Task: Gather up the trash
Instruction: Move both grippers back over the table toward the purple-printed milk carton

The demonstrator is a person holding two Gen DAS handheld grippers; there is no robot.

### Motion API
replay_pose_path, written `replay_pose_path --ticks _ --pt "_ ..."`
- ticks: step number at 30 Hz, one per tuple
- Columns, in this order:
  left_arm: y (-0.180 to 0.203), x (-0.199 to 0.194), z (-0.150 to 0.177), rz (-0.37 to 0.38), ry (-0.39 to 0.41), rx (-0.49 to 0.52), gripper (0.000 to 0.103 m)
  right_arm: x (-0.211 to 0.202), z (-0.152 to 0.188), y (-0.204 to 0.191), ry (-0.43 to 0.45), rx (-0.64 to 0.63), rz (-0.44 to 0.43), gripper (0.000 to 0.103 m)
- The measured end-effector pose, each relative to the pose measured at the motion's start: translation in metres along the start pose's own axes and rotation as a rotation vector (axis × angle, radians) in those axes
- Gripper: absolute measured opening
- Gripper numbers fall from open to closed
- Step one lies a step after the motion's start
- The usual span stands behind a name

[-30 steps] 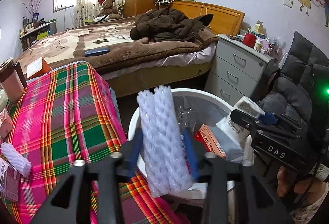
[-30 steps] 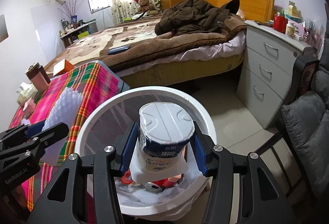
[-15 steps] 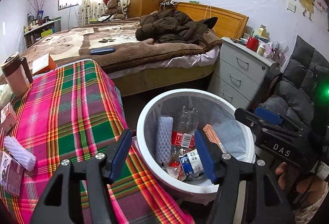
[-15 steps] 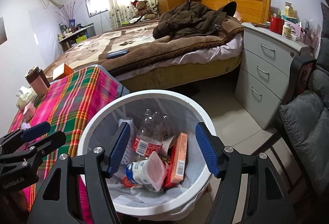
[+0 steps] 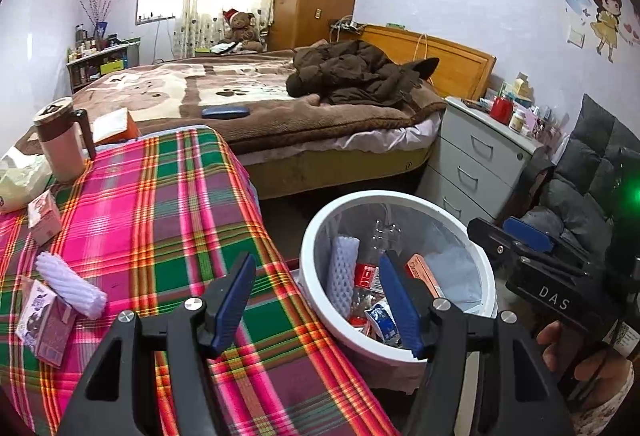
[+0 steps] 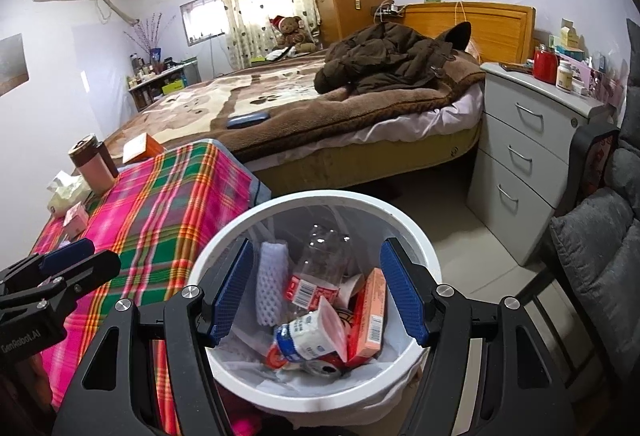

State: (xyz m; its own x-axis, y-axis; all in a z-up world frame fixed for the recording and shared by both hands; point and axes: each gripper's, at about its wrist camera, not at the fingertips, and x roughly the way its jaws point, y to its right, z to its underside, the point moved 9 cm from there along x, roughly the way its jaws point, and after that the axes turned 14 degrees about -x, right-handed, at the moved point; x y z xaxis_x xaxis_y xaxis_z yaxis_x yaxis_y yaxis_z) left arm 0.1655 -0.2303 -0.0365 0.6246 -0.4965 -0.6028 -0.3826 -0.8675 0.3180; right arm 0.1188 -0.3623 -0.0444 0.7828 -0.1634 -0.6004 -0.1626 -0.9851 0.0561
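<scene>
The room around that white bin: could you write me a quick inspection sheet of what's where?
Surface: plaid tablecloth on a table beside the bin.
Job's things: white bin holds a foam sleeve, clear bottle, cup, orange box.
Clutter: second foam sleeve, cartons, mug, tissues on the cloth.
Grippers: left gripper and right gripper open, holding nothing, their jaws having just been opening.
Cables: wires at the headboard.
Surroundings: bed, drawers, chair.
</scene>
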Motion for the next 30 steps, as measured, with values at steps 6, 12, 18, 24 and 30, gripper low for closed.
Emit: replay_pose_path --ticks 6,12,18,24,30 --pt "-0.02 -0.015 -0.003 -0.017 0.03 -0.027 0.066 -0.007 -0.008 -0.02 0.026 -0.034 -0.016 0.068" --pt "-0.042 -0.032 -0.007 -0.037 0.066 -0.054 0.067 -0.013 -0.014 -0.041 0.047 -0.071 -0.032 0.068" --pt "-0.07 -0.049 -0.009 -0.081 0.099 -0.075 0.067 -0.013 -0.02 -0.065 0.067 -0.096 -0.07 0.068" --pt "-0.104 -0.067 -0.011 -0.125 0.13 -0.113 0.068 -0.01 -0.023 -0.093 0.076 -0.131 -0.131 0.068" --pt "-0.145 -0.082 -0.008 -0.179 0.141 -0.149 0.072 -0.004 -0.025 -0.122 0.07 -0.177 -0.187 0.068"
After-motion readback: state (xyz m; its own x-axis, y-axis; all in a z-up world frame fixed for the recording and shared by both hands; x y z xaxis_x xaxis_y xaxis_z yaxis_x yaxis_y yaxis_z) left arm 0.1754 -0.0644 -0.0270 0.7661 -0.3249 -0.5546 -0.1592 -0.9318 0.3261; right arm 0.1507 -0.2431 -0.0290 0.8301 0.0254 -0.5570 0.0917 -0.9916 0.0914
